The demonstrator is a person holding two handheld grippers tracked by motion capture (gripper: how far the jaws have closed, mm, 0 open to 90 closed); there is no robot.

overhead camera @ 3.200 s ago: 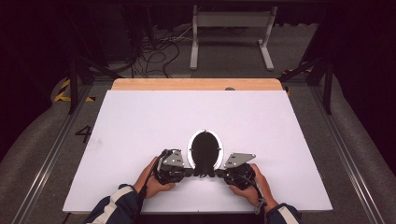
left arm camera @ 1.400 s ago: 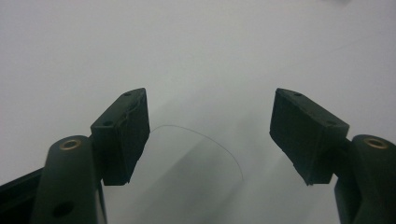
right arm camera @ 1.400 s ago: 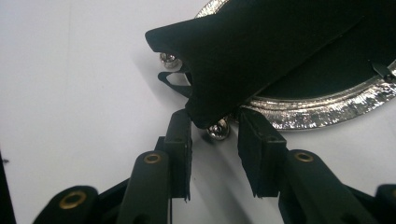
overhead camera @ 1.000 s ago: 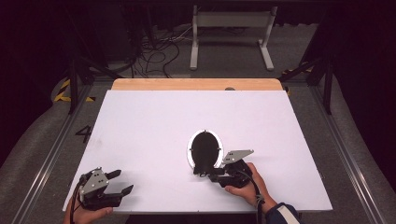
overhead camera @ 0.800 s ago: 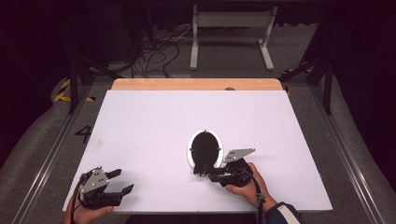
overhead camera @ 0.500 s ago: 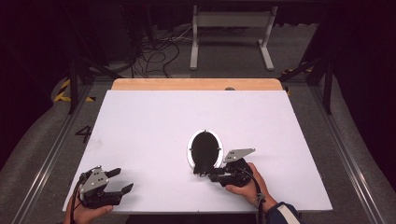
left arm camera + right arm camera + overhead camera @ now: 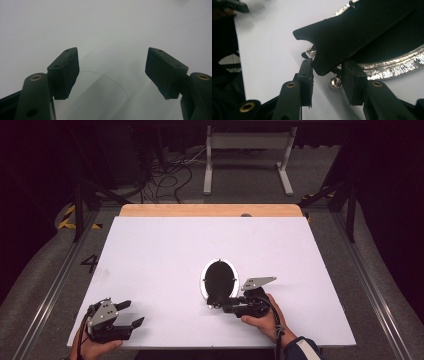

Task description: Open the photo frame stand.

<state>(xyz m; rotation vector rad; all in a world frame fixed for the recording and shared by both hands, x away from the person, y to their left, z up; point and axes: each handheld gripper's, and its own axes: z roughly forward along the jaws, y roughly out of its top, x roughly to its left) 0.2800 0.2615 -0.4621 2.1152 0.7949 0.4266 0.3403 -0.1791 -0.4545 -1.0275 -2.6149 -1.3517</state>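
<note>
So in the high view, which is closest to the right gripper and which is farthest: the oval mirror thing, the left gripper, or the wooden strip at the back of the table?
1. Oval mirror: right at the jaws of the right gripper, just past them.
2. Left gripper: near the table's front left corner.
3. Wooden strip: along the table's far edge.

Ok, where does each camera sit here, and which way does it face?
High view: above the near edge, looking forward and down on the table; both hands show.
Left gripper view: on the left gripper, facing bare tabletop between its open fingers.
Right gripper view: on the right gripper, facing the oval frame; its fingers, just opening slightly, hold the black stand.
Shared: the frame, in high and right gripper views.
</note>
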